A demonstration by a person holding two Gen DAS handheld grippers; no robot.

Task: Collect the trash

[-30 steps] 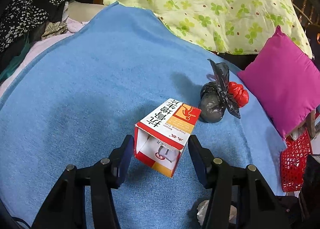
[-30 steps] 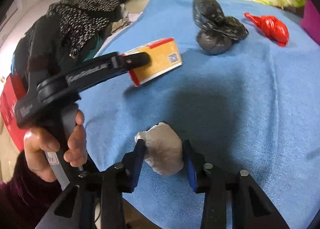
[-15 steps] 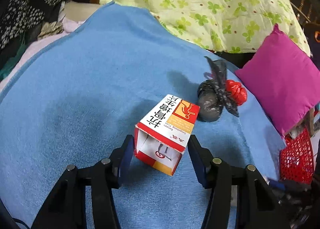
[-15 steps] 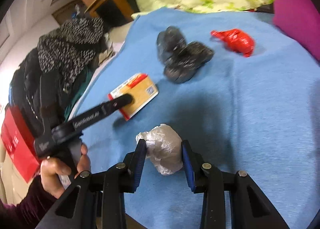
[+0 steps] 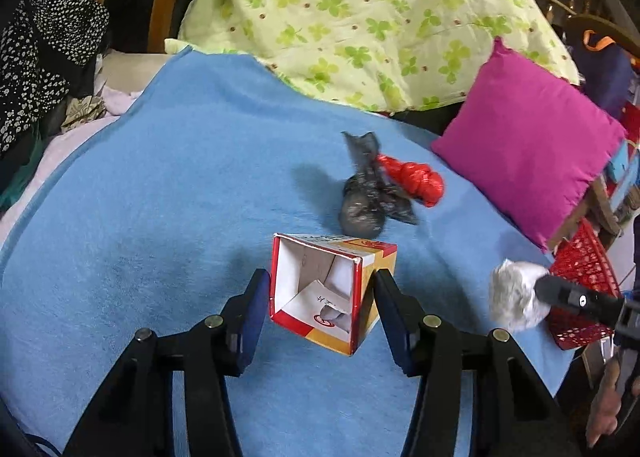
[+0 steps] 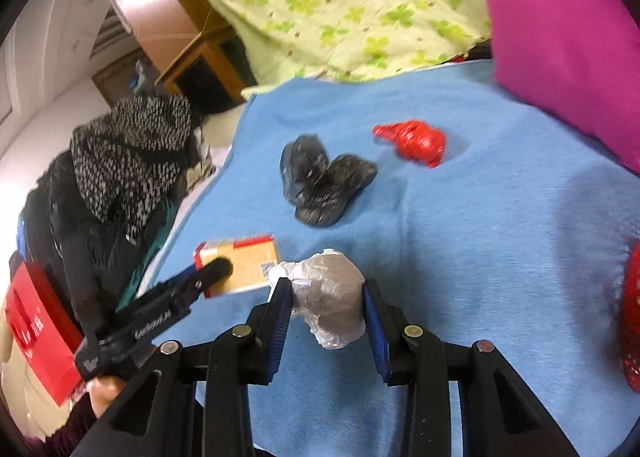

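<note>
the left gripper (image 5: 320, 297) clamps an open red-and-white carton (image 5: 332, 293) above the blue blanket (image 5: 160, 217). the right gripper (image 6: 326, 305) squeezes a white crumpled wad (image 6: 330, 303). a blurred black bag (image 6: 324, 185) partly hides the red bag (image 5: 416, 181); a red basket (image 5: 584, 285) is cut off.

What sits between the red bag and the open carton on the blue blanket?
The black bag lies between the red bag and carton, clearest in the left wrist view.

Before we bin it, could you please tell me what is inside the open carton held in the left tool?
Inside the carton are white walls, a folded white flap with dark marks, and something pale and rounded beneath it. The far end is hidden by that flap.
</note>
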